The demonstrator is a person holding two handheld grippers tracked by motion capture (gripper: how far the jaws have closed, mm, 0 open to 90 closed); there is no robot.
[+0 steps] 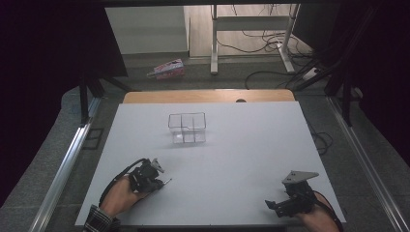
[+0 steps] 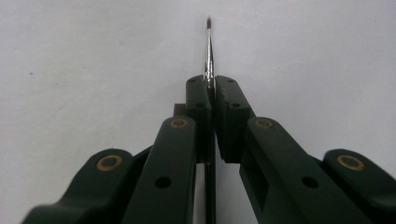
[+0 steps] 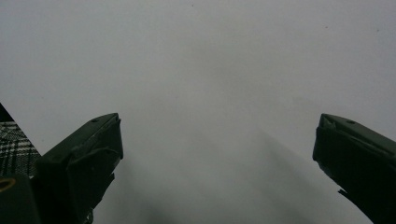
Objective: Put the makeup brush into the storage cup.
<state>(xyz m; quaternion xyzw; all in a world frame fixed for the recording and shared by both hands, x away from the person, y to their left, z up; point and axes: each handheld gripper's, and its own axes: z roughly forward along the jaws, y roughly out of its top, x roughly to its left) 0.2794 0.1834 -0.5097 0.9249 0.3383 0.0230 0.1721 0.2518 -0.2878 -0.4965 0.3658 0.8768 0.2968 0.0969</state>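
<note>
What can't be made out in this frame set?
- Brush: its handle is hidden between the left tool's shut jaws in the left gripper view; too small in the high view.
- Clear divided box: contents too faint in the high view.
- Right tool: its body is cut off by the bottom edge.

White table top, pale wood strip at far edge. Clear organiser box – colourless. Black left gripper, brass-coloured rivets; silver brush ferrule, reddish-brown tip. Black right gripper – grey plate on top. Plaid sleeve, black-and-white check. Pink-and-white carton on grey floor.
</note>
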